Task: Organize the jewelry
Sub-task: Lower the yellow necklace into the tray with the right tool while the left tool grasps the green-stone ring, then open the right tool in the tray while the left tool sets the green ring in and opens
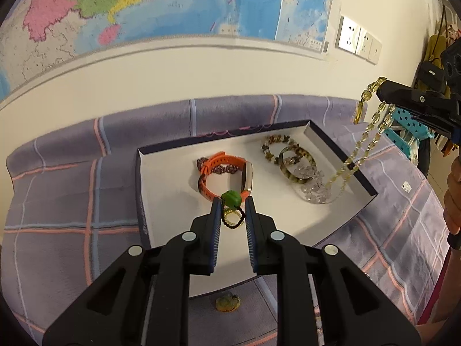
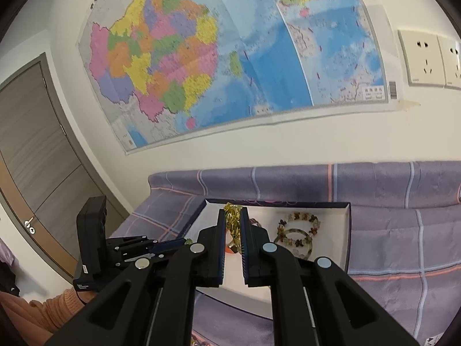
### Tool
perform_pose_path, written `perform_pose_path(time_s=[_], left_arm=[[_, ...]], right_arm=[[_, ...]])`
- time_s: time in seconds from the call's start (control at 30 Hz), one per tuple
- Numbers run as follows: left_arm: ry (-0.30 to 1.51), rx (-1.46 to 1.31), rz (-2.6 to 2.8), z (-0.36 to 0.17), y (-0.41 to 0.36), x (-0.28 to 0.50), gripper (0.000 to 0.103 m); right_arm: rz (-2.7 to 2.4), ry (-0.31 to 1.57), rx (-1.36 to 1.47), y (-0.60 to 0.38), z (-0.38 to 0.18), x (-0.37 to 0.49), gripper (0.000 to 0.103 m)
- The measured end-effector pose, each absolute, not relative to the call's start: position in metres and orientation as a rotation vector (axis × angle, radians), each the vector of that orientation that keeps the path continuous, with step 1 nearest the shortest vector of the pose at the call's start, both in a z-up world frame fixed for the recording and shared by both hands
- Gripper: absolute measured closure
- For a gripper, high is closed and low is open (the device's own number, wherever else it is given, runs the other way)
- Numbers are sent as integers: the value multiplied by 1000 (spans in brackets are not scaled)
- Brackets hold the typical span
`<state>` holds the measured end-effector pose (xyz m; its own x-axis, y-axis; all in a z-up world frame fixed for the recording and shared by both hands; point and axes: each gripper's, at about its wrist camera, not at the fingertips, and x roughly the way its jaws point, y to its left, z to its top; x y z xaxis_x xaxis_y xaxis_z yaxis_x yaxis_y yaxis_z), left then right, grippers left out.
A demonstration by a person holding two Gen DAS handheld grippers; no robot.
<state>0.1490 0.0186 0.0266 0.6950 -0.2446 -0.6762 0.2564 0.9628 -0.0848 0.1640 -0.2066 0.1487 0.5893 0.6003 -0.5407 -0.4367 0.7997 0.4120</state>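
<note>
No legible text on wall map [image 2: 230,57]

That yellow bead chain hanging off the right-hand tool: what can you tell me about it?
The yellow bead chain is a long strand of small, translucent amber-gold oval beads, glassy in look. The right gripper is shut on its upper part, with a bunch of beads pinched between the fingers. From there it hangs in doubled strands over the right side of the white-lined box, its lower end reaching down by the clear crystal bracelet.

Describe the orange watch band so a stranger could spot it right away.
Find the shallow white-lined box on the purple plaid bedspread. The orange watch band lies left of centre, looped on edge over a purple bracelet. It is the only solid strap; its neighbours are beaded.
</note>
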Motion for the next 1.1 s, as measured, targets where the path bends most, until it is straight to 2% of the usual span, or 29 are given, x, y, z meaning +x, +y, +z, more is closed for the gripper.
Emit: perform_pose_path(time_s=[1.1], left_arm=[[913, 24, -264, -21, 9, 176, 85]], right_arm=[[504, 850, 185, -214, 90, 189, 93]])
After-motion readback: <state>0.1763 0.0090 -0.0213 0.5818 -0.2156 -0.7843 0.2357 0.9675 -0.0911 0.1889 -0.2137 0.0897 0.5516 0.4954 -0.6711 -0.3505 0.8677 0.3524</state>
